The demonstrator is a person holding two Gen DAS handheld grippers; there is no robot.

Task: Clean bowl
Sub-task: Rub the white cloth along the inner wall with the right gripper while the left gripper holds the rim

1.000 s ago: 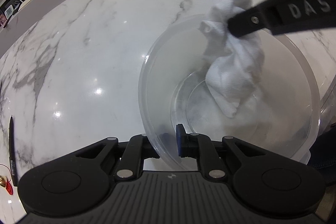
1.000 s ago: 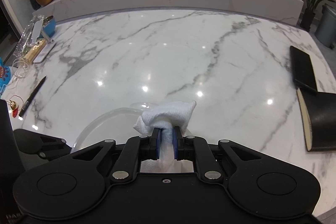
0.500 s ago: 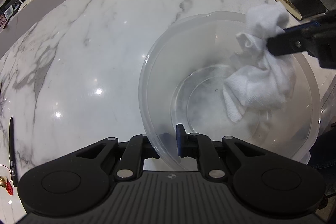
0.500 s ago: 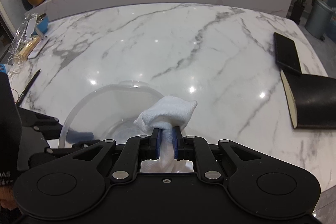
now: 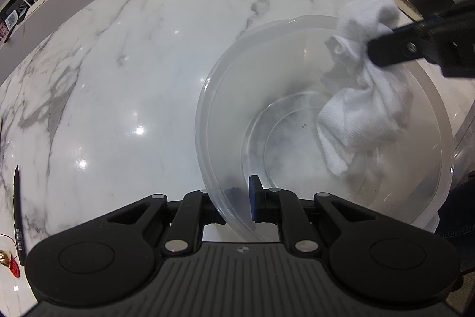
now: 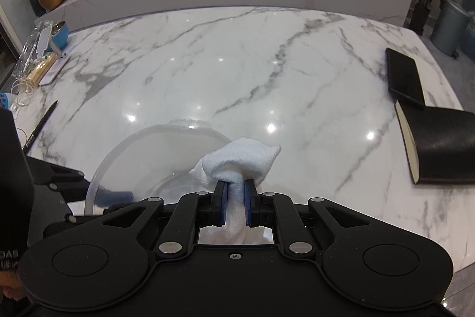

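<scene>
A clear plastic bowl (image 5: 225, 109) stands on the white marble table, and its rim (image 6: 124, 144) also shows in the right wrist view. My left gripper (image 5: 237, 198) is shut on the bowl's near wall, one blue pad inside and the other finger outside. A white cloth (image 5: 368, 109) hangs inside the bowl against its right wall. My right gripper (image 6: 236, 205) is shut on the white cloth (image 6: 237, 159), which bunches above its fingers. In the left wrist view the right gripper (image 5: 386, 49) enters from the right above the bowl. A few dark specks lie on the bowl's bottom.
Two black notebooks (image 6: 442, 147) lie at the table's right edge. A black pen (image 6: 41, 124) and some clutter (image 6: 38, 58) sit at the left edge. A pen (image 5: 17, 216) and a red charm (image 5: 13, 268) show at the lower left of the left wrist view.
The right gripper has carried the cloth from the bowl's far middle over to its right wall, then lifted it slightly. The left gripper and the bowl have stayed put.
</scene>
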